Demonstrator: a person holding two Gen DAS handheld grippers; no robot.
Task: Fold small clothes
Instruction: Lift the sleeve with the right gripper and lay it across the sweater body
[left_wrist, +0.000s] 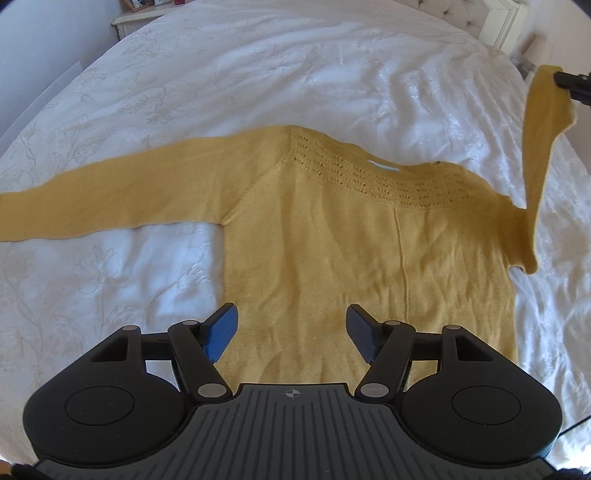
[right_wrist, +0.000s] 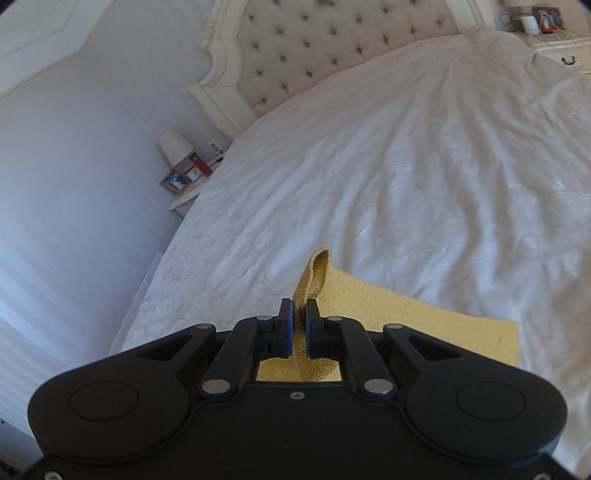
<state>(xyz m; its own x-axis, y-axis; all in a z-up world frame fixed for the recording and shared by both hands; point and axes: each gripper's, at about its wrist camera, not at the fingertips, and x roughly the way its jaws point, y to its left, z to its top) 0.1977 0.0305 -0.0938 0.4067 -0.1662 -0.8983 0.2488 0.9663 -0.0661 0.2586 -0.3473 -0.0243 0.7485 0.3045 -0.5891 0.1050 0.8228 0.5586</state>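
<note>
Yellow knit sweater (left_wrist: 332, 251) lies flat on the bed (left_wrist: 295, 74), body spread, hem toward the near edge, neckline with the openwork yoke pointing away. One sleeve (left_wrist: 92, 199) is stretched straight out to the side and rests on the white bedcover. Other sleeve (left_wrist: 543, 147) is lifted off the bed, hanging up from the shoulder to its cuff, which the right claw (right_wrist: 299, 332) pinches. Right wrist view confirms it: jaws nearly together with yellow knit sandwiched between the pads, cuff end poking up past the tips. Left claw (left_wrist: 291, 332) hovers over the lower body of the sweater, jaws wide apart, nothing between them, blue pads (left_wrist: 221, 332) visible; I can't tell whether it touches the fabric. Handling guess: light, soft, limp knit, no stiffness at all, so anything lifted drapes and drags the shoulder with it; the body near that armpit already shows a small bunch. Loose stitch looks grippy, not slippery, but snag-prone at the openwork band, so avoid pinching there. Best holds are cuff, shoulder seam and hem corners, where the layers are thicker. Likely step in hand: laying the raised sleeve across the body. Left claw could pin the torso while that happens. Bedcover is wrinkled and soft, may shift under the sweater. Tufted headboard (right_wrist: 332, 48) and a nightstand with a lamp (right_wrist: 175, 147) sit well apart from the work.
</note>
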